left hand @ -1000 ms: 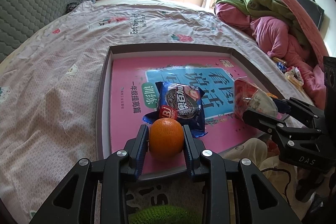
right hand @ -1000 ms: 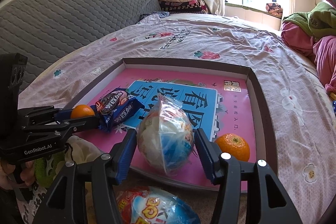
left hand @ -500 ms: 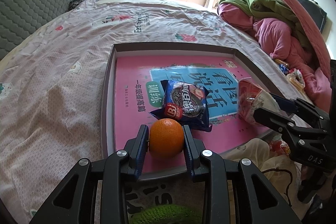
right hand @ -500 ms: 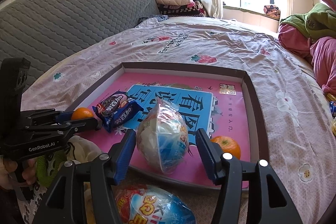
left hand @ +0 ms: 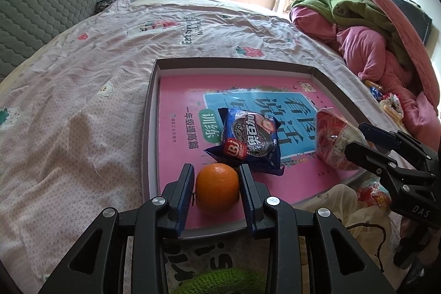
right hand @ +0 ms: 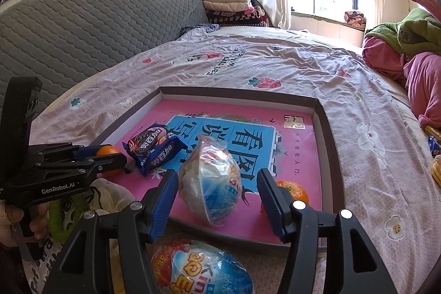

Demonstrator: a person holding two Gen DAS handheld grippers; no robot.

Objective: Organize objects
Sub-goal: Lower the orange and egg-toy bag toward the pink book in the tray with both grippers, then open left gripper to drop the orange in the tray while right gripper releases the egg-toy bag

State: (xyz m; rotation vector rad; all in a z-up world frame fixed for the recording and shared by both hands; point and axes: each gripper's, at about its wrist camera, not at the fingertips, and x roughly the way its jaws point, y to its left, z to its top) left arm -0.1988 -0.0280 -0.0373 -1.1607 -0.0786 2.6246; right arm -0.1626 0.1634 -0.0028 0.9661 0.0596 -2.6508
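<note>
Two hand-held grippers worked over a shallow tray [right hand: 332, 156] lined with a pink book cover, which lay on a bed [left hand: 82, 101] under a flowered sheet. The left gripper [left hand: 217, 185] was clamped on an orange [left hand: 217, 188] at the tray's near left corner, its blue pads pressing both sides of the fruit, which sat on the tray floor. Just beyond the fruit lay a blue cookie packet [left hand: 249, 141]. The right gripper [right hand: 217, 189] stood spread around a wrapped egg-shaped treat [right hand: 210, 179] resting on the tray's near edge; its jaws had just been widening, with clear gaps on both sides, so the treat was between them but not pinched. A second orange [right hand: 295, 190] sat on the tray just behind the right-hand finger. Another wrapped egg treat [right hand: 201, 267] lay off the tray, below the right gripper. At the right-wrist view's left edge, a person's hand [right hand: 16, 222] held the left gripper's handle.
</note>
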